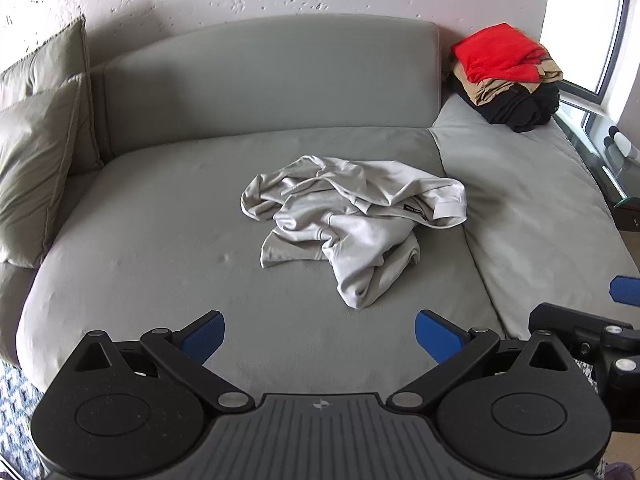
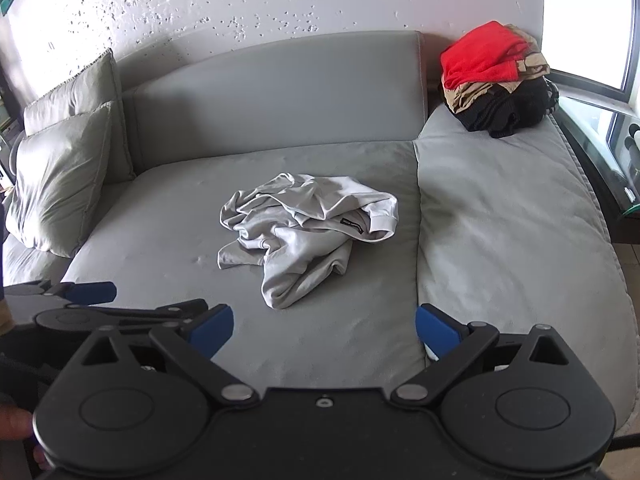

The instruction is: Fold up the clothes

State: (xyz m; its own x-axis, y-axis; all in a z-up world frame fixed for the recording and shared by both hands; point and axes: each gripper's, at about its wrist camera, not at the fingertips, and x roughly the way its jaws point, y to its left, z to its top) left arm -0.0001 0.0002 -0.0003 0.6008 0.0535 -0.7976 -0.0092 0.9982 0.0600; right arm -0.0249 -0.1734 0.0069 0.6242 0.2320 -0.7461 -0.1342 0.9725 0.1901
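Observation:
A crumpled light grey sweatshirt [image 1: 352, 220] lies in a heap in the middle of the grey sofa seat [image 1: 160, 248]; it also shows in the right wrist view [image 2: 304, 228]. My left gripper [image 1: 318, 338] is open and empty, held above the seat's front edge, short of the sweatshirt. My right gripper [image 2: 324, 332] is open and empty too, beside the left one and equally short of the sweatshirt. The right gripper's blue pads show at the right edge of the left wrist view [image 1: 624, 290]. The left gripper shows at the left of the right wrist view [image 2: 92, 292].
A stack of folded clothes, red on top of tan and black [image 1: 508, 76], sits at the sofa's back right corner [image 2: 496, 76]. Two grey pillows [image 1: 40, 152] lean at the left. A glass side table [image 1: 600, 148] and window stand to the right.

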